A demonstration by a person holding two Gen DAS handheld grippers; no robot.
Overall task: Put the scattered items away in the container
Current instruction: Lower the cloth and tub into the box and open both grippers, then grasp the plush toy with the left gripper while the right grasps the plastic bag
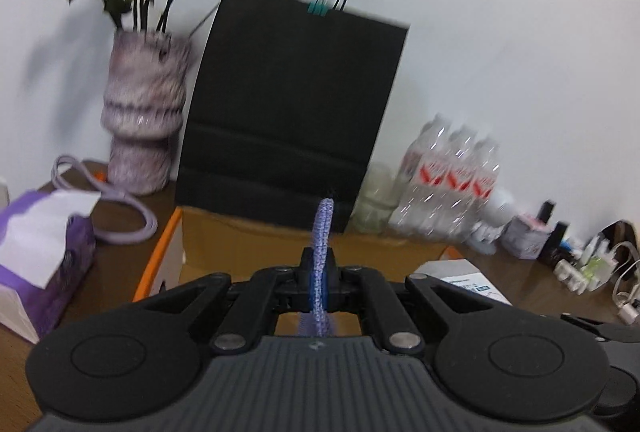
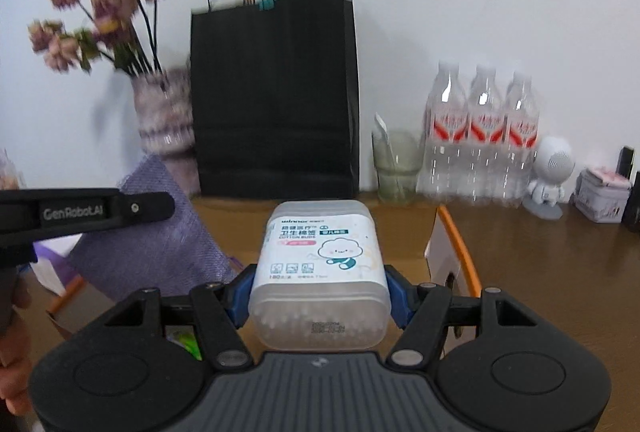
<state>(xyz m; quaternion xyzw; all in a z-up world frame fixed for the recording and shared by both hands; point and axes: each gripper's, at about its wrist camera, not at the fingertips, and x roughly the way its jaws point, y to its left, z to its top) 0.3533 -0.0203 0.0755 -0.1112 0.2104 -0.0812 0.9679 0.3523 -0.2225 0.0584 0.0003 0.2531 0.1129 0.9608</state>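
- Over the cardboard box (image 2: 320, 208) w/ orange-edged flaps, both grippers sit side by side, pointing toward the back wall.
- Left gripper (image 1: 319, 286): jaws pinched right down on a purple fabric pouch (image 1: 322, 244), seen edge-on in the left wrist view as a thin woven strip sticking up past the fingertips.
- Same pouch in the right wrist view (image 2: 160, 240): a flat lilac cloth rectangle hanging tilted from the left gripper's finger, low over the box's left side.
- Right gripper (image 2: 320, 292): jaws about half-wide, blue pads (image 2: 394, 296) pressed on both sides of a translucent cotton-bud box (image 2: 320, 264), label facing up, swabs visible through the near end.
- Cotton-bud box is held above the open cardboard box, roughly centre; can't tell how far above the bottom.
- Behind the box: black paper bag (image 2: 276, 96) upright against the wall, clipped at the top.
- Left of the bag: ribbed vase (image 1: 144, 120) w/ dried pink flowers; a lilac cable (image 1: 120, 216) coiled by its base.
- Right of the bag: greenish glass (image 2: 398, 168), then a shrink-wrapped pack of water bottles (image 2: 480, 144), a small white robot figure (image 2: 550, 176), a printed tin (image 2: 602, 200).
- Far left on the wooden table (image 2: 540, 252): purple tissue box (image 1: 44, 248), tissue poking out.
- Part of a person's hand (image 2: 16, 364) shows at the left edge of the right wrist view.
- Both views are motion-blurred.
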